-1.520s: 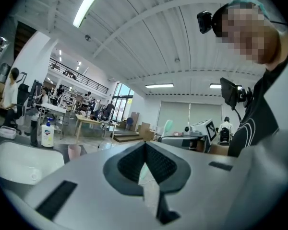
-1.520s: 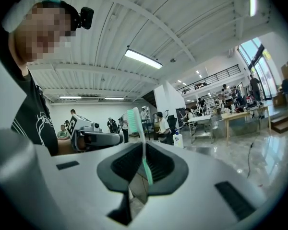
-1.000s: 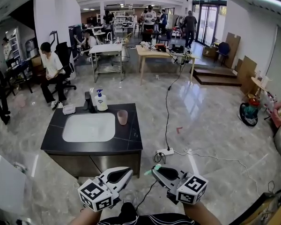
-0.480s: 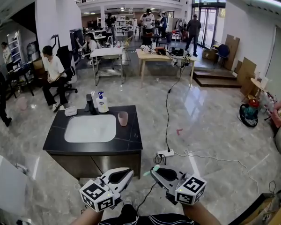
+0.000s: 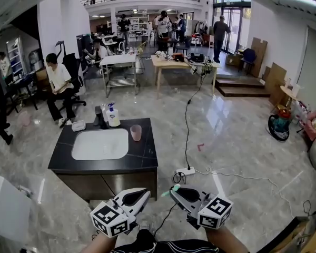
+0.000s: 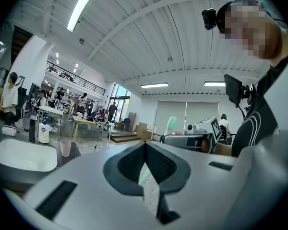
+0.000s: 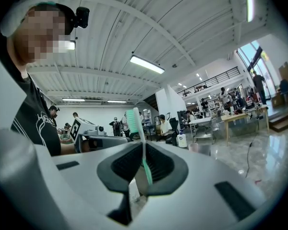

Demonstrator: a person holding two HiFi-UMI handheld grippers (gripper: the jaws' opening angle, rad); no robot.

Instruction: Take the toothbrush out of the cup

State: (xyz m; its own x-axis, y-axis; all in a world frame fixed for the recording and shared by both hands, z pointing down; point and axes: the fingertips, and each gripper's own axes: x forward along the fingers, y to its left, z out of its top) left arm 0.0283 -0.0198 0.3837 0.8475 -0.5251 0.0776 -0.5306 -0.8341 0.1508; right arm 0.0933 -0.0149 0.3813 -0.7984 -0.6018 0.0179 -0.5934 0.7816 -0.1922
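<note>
Item, toothbrush [image 7: 136, 123]: already out of the pink cup [image 5: 136, 133] on the counter [image 5: 147, 156], well apart from it, with your right gripper's [image 5: 172, 190] jaws closed on its handle and your left gripper's [image 5: 145, 193] jaws together and empty; removal looks done, so you likely need only set it down.

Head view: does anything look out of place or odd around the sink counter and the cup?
Nothing is spilled or damaged. Only the toothbrush is off the counter: the right gripper holds it between its fingers, well apart from the pink cup, which stands upright there.

A black counter [image 5: 146, 155] bears a pink cup [image 5: 136, 133], soap bottle [image 5: 114, 116] and white dish [image 5: 78, 125].
</note>
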